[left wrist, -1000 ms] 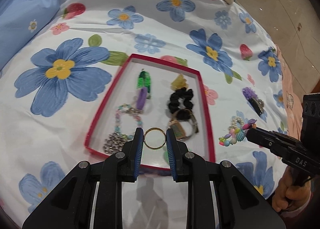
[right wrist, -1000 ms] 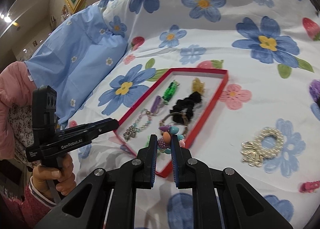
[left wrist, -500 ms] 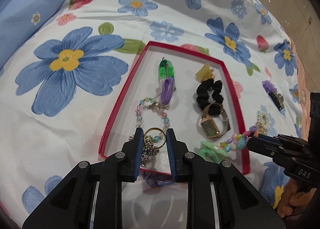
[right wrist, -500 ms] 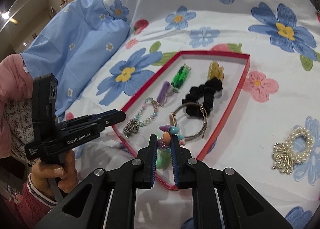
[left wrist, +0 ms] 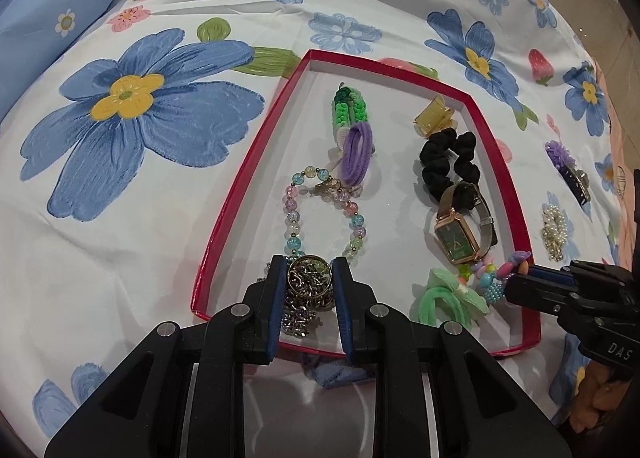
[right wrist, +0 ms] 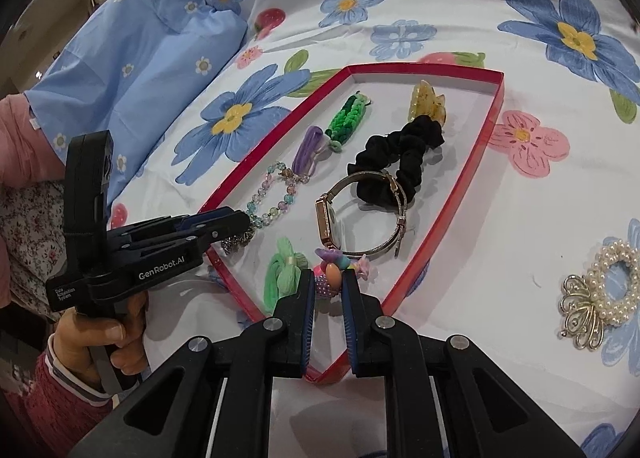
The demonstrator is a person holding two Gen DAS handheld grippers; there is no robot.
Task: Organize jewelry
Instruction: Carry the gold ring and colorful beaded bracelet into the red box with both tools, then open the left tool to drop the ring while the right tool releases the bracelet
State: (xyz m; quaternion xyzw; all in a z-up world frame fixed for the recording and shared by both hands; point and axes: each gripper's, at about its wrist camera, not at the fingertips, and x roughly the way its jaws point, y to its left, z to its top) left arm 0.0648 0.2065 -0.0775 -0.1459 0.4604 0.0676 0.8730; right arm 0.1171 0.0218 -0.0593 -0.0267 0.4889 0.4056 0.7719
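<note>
A shallow red tray (left wrist: 236, 194) (right wrist: 490, 116) lies on a flowered bedsheet. It holds a pastel bead bracelet (left wrist: 290, 214), a silver chain (left wrist: 304, 312), green and purple hair ties (left wrist: 352, 118), a black scrunchie (left wrist: 448, 162), a yellow claw clip (left wrist: 434, 118), a gold watch (left wrist: 458, 236) and a light green hair tie (left wrist: 448, 298). My left gripper (left wrist: 310, 278) is shut on a gold ring (left wrist: 310, 277) just above the chain at the tray's near left. My right gripper (right wrist: 326, 286) is shut on a colourful bead bracelet (right wrist: 332, 276) over the tray's near right corner.
A pearl scrunchie with a gold butterfly (right wrist: 596, 294) and a purple flower hair clip (left wrist: 568, 166) lie on the sheet right of the tray. A blue pillow (right wrist: 132, 58) sits at the far left. The bed's edge and floor are at the far right.
Both grippers have moved forward and down over the tray. The ring now hangs over the chain, and the bead bracelet is over the tray's near right corner.
</note>
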